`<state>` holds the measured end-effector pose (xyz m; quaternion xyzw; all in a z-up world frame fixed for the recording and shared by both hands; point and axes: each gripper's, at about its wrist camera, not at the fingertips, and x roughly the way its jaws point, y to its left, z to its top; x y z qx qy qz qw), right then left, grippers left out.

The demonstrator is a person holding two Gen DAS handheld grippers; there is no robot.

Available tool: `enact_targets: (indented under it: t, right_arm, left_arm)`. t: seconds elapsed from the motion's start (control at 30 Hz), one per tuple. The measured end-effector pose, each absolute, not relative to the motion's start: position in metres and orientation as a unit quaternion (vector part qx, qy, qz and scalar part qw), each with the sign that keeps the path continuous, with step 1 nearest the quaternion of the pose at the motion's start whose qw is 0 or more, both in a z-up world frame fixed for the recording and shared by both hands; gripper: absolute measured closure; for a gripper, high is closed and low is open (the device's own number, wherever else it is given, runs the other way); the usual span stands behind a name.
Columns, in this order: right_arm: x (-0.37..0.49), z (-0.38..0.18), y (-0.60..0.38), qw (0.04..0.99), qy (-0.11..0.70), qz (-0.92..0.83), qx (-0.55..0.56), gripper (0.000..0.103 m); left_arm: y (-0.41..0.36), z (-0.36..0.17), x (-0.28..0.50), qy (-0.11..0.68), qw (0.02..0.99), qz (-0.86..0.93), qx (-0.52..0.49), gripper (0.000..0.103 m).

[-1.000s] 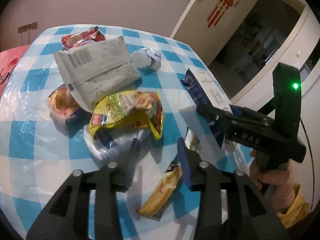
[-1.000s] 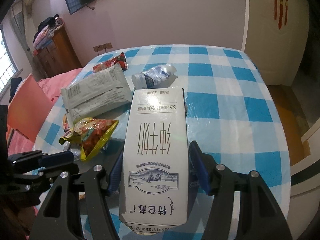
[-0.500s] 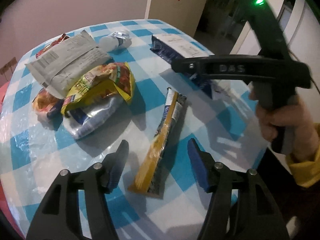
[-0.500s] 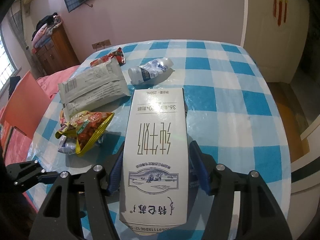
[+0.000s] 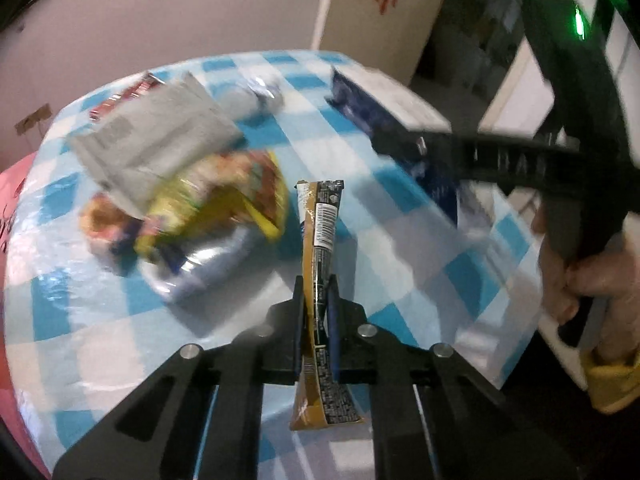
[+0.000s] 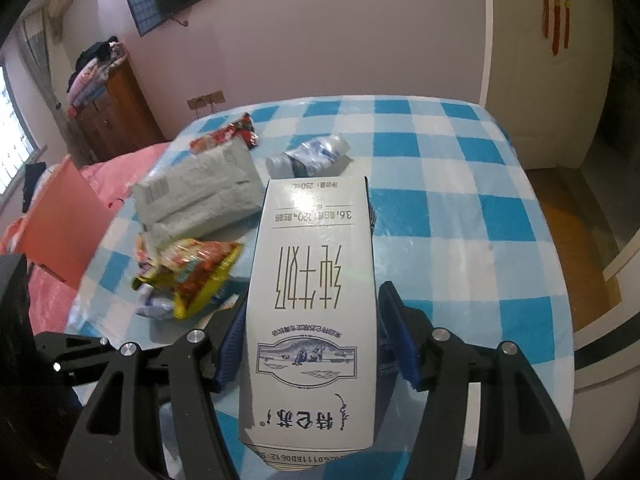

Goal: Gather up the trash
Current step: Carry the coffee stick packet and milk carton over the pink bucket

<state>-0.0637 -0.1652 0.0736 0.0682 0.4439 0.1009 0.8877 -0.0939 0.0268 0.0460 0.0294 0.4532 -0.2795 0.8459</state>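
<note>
The left gripper [image 5: 316, 300] has just closed tight on a long snack wrapper [image 5: 320, 236], while the right gripper [image 6: 312, 332] clamps a milk carton [image 6: 312, 280] above the checked table [image 6: 460, 220].

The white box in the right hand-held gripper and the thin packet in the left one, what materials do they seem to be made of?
White box: apparently coated paperboard with a matte printed face, judging by its flat panels and crisp folded edges.
Thin packet: probably plastic or foil film with a glossy finish; it is flat, bends along its length and shows a sealed end with a printed barcode.
</note>
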Motion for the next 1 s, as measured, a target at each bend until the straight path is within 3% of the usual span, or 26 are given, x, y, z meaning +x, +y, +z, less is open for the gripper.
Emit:
enact_targets:
  t: [0.27,0.5,0.77,1.0]
  right_arm:
    - [-0.048,0.121,-0.116,0.879,0.427,0.191,0.097,0.041]
    - [-0.017,0.181,-0.009,0.858,0.396,0.32,0.071,0.041]
    - [0.022,0.224,0.136,0.823,0.365,0.434,0.025,0.041]
    - [0.051,0.219,0.238,0.803,0.362,0.473,0.004,0.041]
  left_arm:
    - [0.114,0.124,-0.087,0.372,0.902,-0.213,-0.044,0.092]
    - [0.214,0.175,-0.086,0.32,0.938,-0.093,-0.092,0.092]
    - [0.321,0.187,-0.083,0.313,0.94,0.051,-0.127,0.092]
    - [0.375,0.17,-0.07,0.332,0.922,0.119,-0.158,0.092]
